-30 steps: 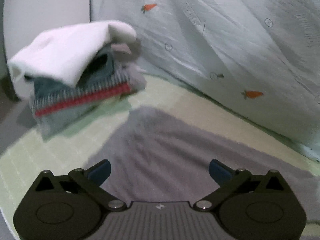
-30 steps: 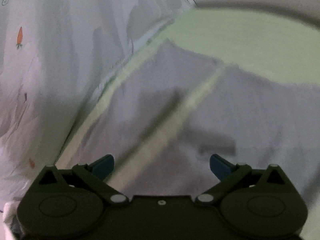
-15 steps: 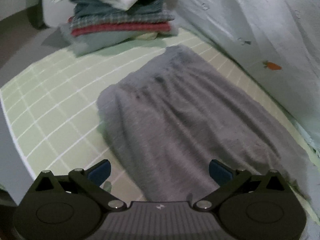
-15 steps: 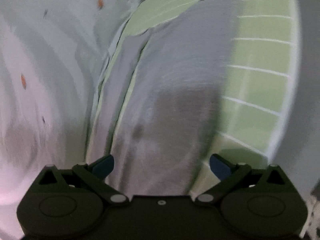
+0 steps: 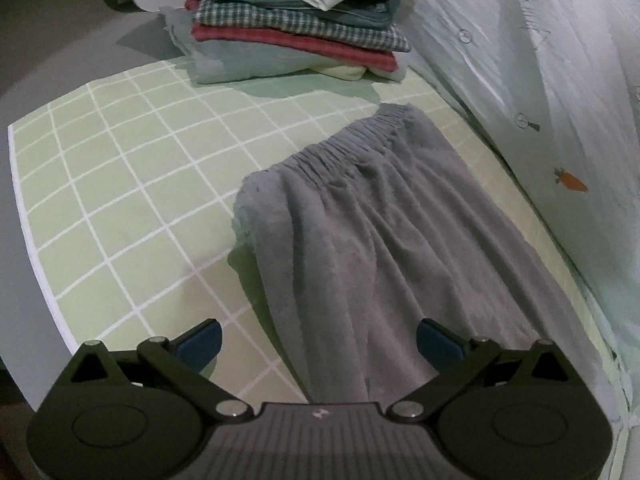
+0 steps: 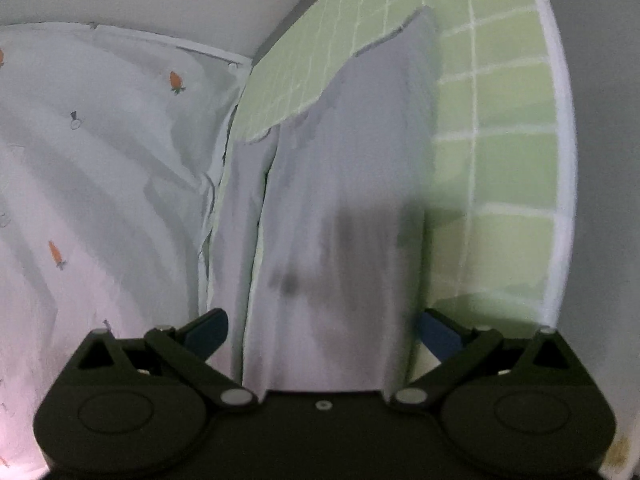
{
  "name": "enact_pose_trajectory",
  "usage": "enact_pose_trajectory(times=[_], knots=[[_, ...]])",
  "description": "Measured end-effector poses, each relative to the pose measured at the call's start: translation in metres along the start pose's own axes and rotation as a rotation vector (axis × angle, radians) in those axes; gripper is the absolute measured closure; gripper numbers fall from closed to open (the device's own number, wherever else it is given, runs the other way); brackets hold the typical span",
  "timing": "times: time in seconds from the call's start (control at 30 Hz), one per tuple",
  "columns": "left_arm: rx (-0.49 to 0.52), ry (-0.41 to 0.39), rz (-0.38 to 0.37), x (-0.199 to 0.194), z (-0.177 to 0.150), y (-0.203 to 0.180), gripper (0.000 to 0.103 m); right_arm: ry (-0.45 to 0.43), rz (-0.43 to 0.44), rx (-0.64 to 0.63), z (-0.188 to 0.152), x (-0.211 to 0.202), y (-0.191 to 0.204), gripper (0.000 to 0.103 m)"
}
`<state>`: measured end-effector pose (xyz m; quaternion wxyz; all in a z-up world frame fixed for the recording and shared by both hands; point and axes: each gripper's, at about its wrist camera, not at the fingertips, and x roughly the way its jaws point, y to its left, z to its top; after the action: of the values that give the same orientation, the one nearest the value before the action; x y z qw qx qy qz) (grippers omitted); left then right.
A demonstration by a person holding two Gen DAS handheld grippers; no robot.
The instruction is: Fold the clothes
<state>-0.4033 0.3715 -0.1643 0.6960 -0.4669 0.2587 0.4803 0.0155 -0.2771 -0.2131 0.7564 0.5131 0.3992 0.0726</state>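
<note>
Grey pants (image 5: 384, 224) lie stretched along a green checked mat (image 5: 120, 184), the gathered waistband at the far end in the left wrist view. My left gripper (image 5: 318, 344) hovers open above the pants' near part, nothing between its fingers. In the right wrist view the same grey pants (image 6: 344, 208) run away from me, two legs side by side with a narrow gap. My right gripper (image 6: 322, 330) is open over the cloth, its blue pads on either side of one leg, not closed on it.
A stack of folded clothes (image 5: 304, 28) with a white piece on top sits at the mat's far end. A pale sheet with carrot prints (image 5: 560, 92) rises along one long side of the mat, also in the right wrist view as the carrot sheet (image 6: 100, 184). The mat's white edge (image 6: 560, 160) borders a grey floor.
Both grippers have pulled back and tilted down, so the whole pants and the mat's grid have come into view. The clothes stack now sits farther up in the left view.
</note>
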Motion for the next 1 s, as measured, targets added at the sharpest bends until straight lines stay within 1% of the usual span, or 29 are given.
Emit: enact_pose_trajectory(times=[0.13,0.3,0.37,0.43,0.5,0.53,0.57,0.6,0.63,0.67,0.7,0.73,0.77,0.8,0.83,0.87,0.9,1.0], knots=[[-0.055,-0.006,0.013,0.005,0.009,0.006,0.001,-0.030,-0.030,-0.045,0.016,0.015,0.008,0.000],[-0.124,-0.006,0.025,0.015,0.022,0.012,0.001,-0.089,-0.042,-0.038,0.046,0.029,0.007,0.000],[-0.150,-0.002,0.028,0.020,0.027,0.012,0.002,-0.098,-0.059,-0.046,0.053,0.033,0.011,0.000],[-0.176,0.003,0.030,0.025,0.031,0.012,0.004,-0.105,-0.076,-0.055,0.060,0.038,0.015,0.000],[-0.201,0.015,0.032,0.031,0.033,0.012,0.011,-0.113,-0.094,-0.064,0.067,0.042,0.019,0.000],[-0.209,0.017,0.036,0.033,0.033,0.012,0.012,-0.116,-0.102,-0.068,0.070,0.044,0.021,0.000],[-0.207,0.012,0.045,0.033,0.034,0.011,0.019,-0.120,-0.111,-0.073,0.074,0.046,0.022,0.002],[-0.204,0.010,0.054,0.034,0.035,0.010,0.027,-0.124,-0.120,-0.077,0.077,0.049,0.024,0.006],[-0.195,0.011,0.064,0.035,0.036,0.009,0.030,-0.129,-0.140,-0.087,0.078,0.051,0.028,0.018],[-0.189,0.013,0.065,0.035,0.037,0.008,0.036,-0.128,-0.187,-0.114,0.078,0.052,0.031,0.029],[-0.189,0.015,0.051,0.035,0.038,0.008,0.046,-0.126,-0.236,-0.144,0.078,0.054,0.034,0.061],[-0.189,0.016,0.037,0.036,0.039,0.009,0.051,-0.124,-0.286,-0.173,0.077,0.055,0.037,0.081],[-0.187,0.016,0.031,0.036,0.041,0.009,0.052,-0.122,-0.336,-0.203,0.077,0.057,0.040,0.086],[-0.183,0.010,0.040,0.035,0.042,0.007,0.056,-0.124,-0.351,-0.215,0.077,0.056,0.041,0.094],[-0.175,0.006,0.052,0.035,0.044,0.006,0.060,-0.127,-0.361,-0.225,0.076,0.055,0.041,0.098],[-0.162,0.001,0.069,0.034,0.045,0.003,0.070,-0.130,-0.358,-0.223,0.075,0.052,0.040,0.099],[-0.150,-0.006,0.080,0.033,0.047,0.001,0.076,-0.134,-0.353,-0.218,0.075,0.049,0.038,0.100],[-0.133,-0.050,0.068,0.022,0.054,-0.002,0.085,-0.183,-0.317,-0.214,0.072,0.035,0.040,0.100]])
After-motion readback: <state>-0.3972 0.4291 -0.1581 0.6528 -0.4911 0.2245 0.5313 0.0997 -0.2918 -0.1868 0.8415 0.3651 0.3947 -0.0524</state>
